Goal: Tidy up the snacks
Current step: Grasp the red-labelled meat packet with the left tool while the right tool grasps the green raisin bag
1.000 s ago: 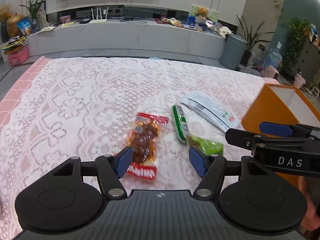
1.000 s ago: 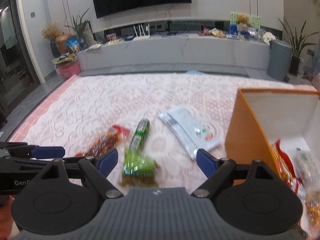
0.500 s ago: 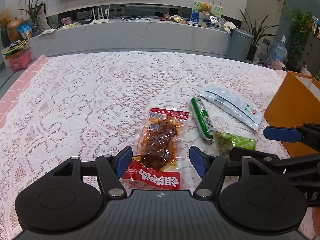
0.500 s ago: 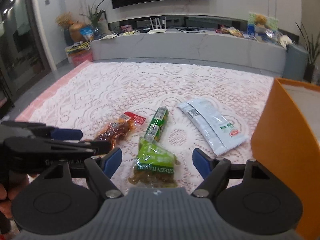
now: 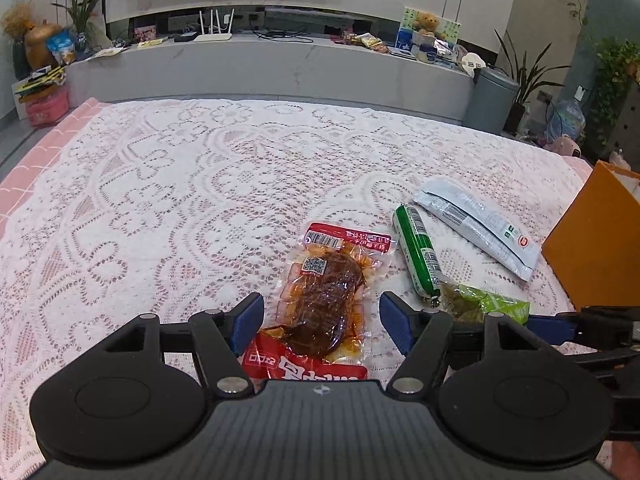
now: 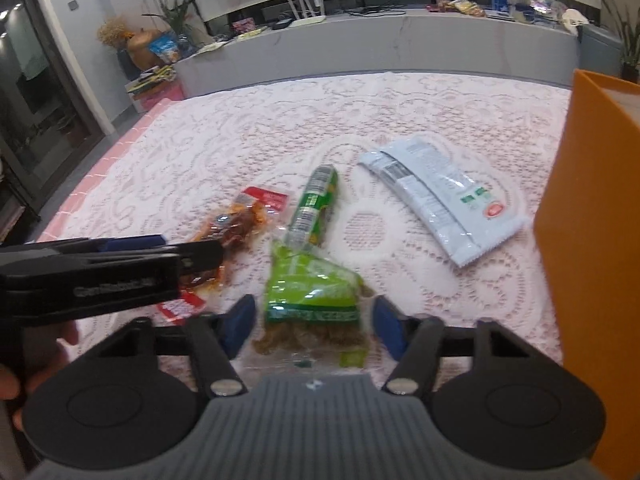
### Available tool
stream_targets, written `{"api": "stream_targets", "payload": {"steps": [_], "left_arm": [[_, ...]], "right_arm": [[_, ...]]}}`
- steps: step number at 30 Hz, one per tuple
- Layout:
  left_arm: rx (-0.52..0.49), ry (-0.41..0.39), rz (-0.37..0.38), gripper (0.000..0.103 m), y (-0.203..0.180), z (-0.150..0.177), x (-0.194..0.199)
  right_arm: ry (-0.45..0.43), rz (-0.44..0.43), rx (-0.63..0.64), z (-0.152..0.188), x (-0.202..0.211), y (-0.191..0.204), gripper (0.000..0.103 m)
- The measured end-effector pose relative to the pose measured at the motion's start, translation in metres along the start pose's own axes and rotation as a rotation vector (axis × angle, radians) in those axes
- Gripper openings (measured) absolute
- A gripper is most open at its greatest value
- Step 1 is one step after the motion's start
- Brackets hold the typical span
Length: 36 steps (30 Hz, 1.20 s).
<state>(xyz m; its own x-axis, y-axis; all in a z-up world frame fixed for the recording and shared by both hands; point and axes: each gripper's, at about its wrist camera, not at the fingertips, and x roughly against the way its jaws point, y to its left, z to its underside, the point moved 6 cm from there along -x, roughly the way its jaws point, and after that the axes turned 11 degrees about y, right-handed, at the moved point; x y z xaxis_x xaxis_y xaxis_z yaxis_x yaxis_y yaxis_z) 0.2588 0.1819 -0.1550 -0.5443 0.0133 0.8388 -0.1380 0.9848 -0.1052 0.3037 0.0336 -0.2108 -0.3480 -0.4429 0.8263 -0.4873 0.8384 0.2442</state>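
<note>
Four snacks on lace tablecloth (image 5: 168, 208): red-labelled clear pack of brown meat (image 5: 326, 300), green sausage stick (image 5: 416, 254), green raisin bag (image 6: 314, 288), pale blue flat packet (image 5: 476, 226). Orange box (image 6: 596, 240) just right of them.

Left gripper (image 5: 322, 322): blue pads wide, opening, straddling meat pack near its lower end, not pressing.

Right gripper (image 6: 310, 326): closing, raisin bag between pads, small gaps visible both sides; no contact seen.

Versus one second ago: both grippers lower and closer to snacks; right opening clearly narrower. Snacks unmoved.
</note>
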Motion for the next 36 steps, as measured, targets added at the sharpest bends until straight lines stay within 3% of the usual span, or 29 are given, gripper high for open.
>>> {"api": "stream_targets", "payload": {"steps": [9, 13, 26, 36], "left_arm": [[-0.011, -0.018, -0.001, 0.084, -0.005, -0.002, -0.007], [-0.066, -0.005, -0.054, 0.084, -0.011, -0.001, -0.018], [-0.118, -0.019, -0.055, 0.091, -0.013, 0.001, -0.028], [-0.076, -0.031, -0.096, 0.092, -0.002, 0.001, -0.025]], "right_arm": [[-0.057, 0.114, 0.01, 0.003, 0.02, 0.001, 0.047], [-0.034, 0.142, 0.026, 0.007, 0.014, 0.001, 0.047], [-0.032, 0.149, 0.022, 0.009, 0.01, -0.001, 0.048], [-0.03, 0.148, 0.013, 0.009, 0.009, -0.003, 0.048]]}}
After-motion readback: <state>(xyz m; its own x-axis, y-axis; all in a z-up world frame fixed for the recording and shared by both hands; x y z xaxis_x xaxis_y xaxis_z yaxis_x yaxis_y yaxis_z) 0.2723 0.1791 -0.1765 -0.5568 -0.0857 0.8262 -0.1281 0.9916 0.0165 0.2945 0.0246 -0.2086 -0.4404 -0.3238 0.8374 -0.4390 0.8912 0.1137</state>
